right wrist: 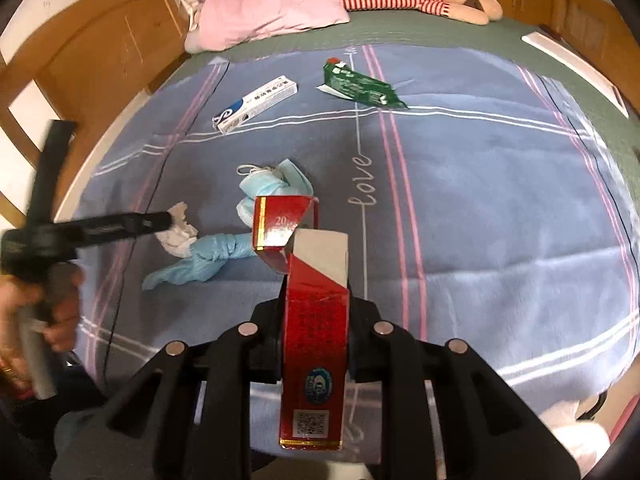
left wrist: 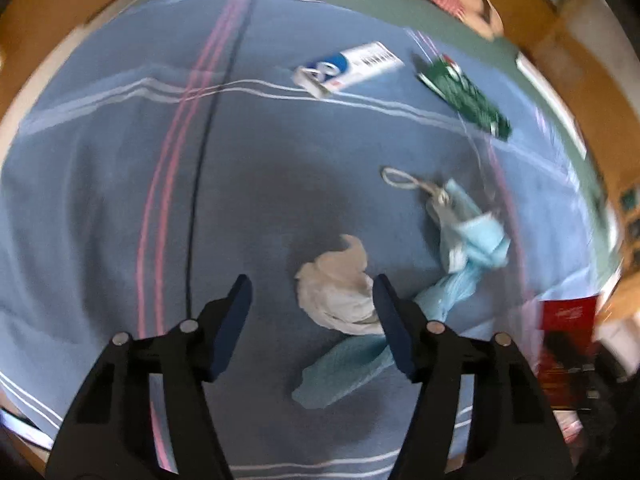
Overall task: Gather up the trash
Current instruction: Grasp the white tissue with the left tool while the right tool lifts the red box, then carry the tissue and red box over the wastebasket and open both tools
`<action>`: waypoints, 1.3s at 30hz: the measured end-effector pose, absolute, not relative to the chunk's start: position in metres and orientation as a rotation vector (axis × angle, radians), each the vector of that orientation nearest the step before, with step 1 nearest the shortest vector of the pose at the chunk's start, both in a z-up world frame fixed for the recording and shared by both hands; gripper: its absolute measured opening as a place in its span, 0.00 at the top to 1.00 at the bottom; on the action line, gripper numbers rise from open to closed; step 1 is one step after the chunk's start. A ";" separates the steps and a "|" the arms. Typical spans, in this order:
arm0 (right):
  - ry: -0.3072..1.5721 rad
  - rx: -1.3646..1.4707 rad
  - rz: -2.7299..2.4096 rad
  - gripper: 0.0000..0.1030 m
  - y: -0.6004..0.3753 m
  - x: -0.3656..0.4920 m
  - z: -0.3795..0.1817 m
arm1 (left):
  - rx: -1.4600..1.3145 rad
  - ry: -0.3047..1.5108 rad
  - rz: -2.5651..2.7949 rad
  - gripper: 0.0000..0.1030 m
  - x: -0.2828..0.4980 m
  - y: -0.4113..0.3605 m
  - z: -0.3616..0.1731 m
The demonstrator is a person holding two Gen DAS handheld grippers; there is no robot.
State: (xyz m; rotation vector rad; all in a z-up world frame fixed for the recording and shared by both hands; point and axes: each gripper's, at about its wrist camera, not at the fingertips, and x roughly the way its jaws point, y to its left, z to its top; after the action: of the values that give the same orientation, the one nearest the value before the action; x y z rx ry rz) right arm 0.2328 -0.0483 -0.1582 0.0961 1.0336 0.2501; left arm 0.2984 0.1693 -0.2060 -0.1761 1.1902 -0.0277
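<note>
Currently, in the left wrist view, the left gripper point(left wrist: 312, 304) hangs half open over the blue blanket point(left wrist: 120, 184), its jaws astride a crumpled white tissue point(left wrist: 336, 292) without pressing it. At two o'clock from the tissue lies a blue face mask point(left wrist: 472, 236); a twisted blue glove point(left wrist: 352, 364) trails below. Closing on the tissue looks like the next move.

In the right wrist view, the right gripper point(right wrist: 314, 320) is clamped on a red carton point(right wrist: 314, 340), already lifted. A toothpaste box point(right wrist: 256, 104) and green wrapper point(right wrist: 360, 88) wait at twelve o'clock. Open blanket spreads towards three o'clock; the bed's edge curves near at nine.
</note>
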 end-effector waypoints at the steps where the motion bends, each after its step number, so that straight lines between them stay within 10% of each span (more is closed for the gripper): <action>1: 1.028 0.092 0.244 0.78 -0.050 0.227 -0.156 | -0.149 1.199 -0.032 0.45 0.299 0.164 -0.209; 3: 1.015 0.078 0.231 0.78 -0.054 0.217 -0.152 | -0.135 1.229 -0.057 0.74 0.300 0.159 -0.216; 5: 0.994 0.066 0.215 0.78 -0.058 0.206 -0.145 | -0.106 1.210 -0.051 0.78 0.297 0.158 -0.214; 17: 0.882 0.175 0.120 0.78 -0.150 0.127 -0.097 | -0.088 0.761 -0.074 0.81 0.183 0.128 -0.086; 28: 1.117 0.163 -0.005 0.78 -0.223 0.041 -0.147 | -0.246 0.857 -0.507 0.80 0.123 0.047 -0.084; 33: 1.103 0.210 -0.093 0.34 -0.246 0.020 -0.155 | -0.220 0.895 -0.576 0.80 0.113 0.016 -0.092; 39: 0.813 0.573 -0.185 0.27 -0.308 -0.003 -0.109 | -0.208 1.006 -0.755 0.80 0.102 -0.024 -0.117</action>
State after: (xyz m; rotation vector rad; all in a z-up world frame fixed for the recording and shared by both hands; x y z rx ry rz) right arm -0.0029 -0.3084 -0.1086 0.5729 0.8131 -0.1854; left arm 0.1020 -0.0245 -0.1166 -0.2075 1.0064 -0.7551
